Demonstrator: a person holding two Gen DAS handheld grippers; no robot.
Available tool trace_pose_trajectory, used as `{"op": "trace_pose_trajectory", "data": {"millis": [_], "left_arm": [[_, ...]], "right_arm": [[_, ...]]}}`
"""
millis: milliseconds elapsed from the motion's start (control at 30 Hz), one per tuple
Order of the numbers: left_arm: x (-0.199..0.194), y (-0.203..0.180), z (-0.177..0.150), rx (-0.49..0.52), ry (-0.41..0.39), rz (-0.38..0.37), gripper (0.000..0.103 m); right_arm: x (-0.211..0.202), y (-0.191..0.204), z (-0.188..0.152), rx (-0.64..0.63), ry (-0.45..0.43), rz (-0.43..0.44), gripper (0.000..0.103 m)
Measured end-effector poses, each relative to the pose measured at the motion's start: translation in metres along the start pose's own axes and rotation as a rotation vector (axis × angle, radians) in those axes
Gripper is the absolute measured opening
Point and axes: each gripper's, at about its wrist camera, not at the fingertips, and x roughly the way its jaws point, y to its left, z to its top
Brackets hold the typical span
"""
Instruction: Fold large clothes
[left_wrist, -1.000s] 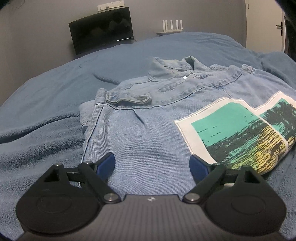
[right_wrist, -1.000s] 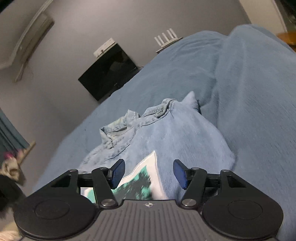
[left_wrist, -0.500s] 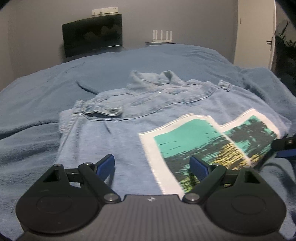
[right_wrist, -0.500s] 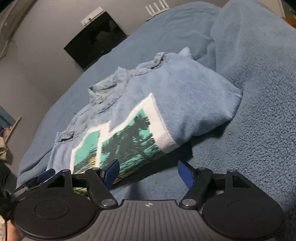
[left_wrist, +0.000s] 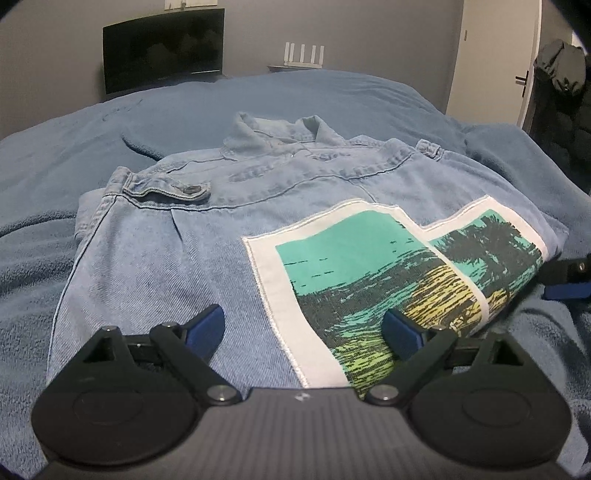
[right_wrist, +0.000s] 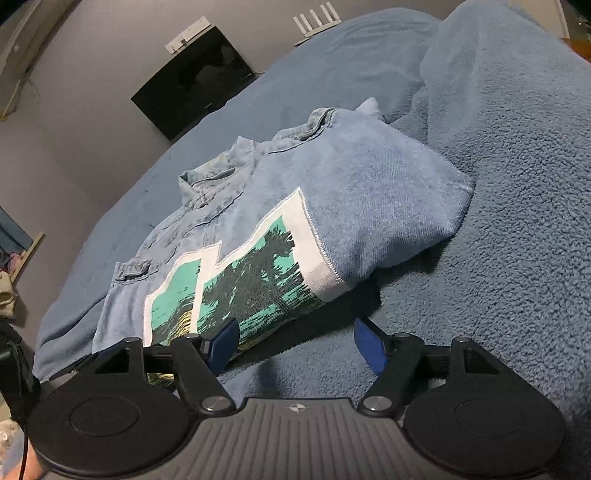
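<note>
Left wrist view first: we see the denim jacket (left_wrist: 207, 236) lying on the blue blanket (left_wrist: 332, 99), collar toward the far wall, sides apparently tucked under so it forms a compact rectangle with the printed patch (left_wrist: 369, 280) on top. We judge the side folds done and a final fold of the near hem toward the collar still left. Our left gripper (left_wrist: 304, 326) hovers over the near hem, its jaws having just been opening, spread wide with denim below them but nothing pinched. The near hem itself is hidden behind the gripper body.

Right wrist view: our right gripper (right_wrist: 295, 345) hangs released just beside the jacket's near corner, over blanket only. What lies folded beneath the jacket we cannot make out.
</note>
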Motion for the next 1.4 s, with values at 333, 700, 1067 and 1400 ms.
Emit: {"op": "trace_pose_trajectory", "data": {"millis": [333,700,1067,1400], "left_arm": [[0.003,0.005,0.000,-0.010,-0.005,-0.027,0.097],[0.003,0.005,-0.001,-0.019,-0.005,-0.033,0.097],[-0.018,-0.026,0.020,0.015,-0.146,0.006,0.097],[0.039,-0.046,0.017,0.061,0.038,0.052,0.103]], "right_arm": [[0.045,-0.009,0.018,0.067,-0.024,0.030,0.083],[0.020,-0.006,0.033,0.082,-0.287,-0.039,0.060],[0.057,-0.035,0.044,0.305,-0.270,0.018,0.070],[0.046,-0.029,0.041,0.219,-0.300,0.011,0.056]]}}
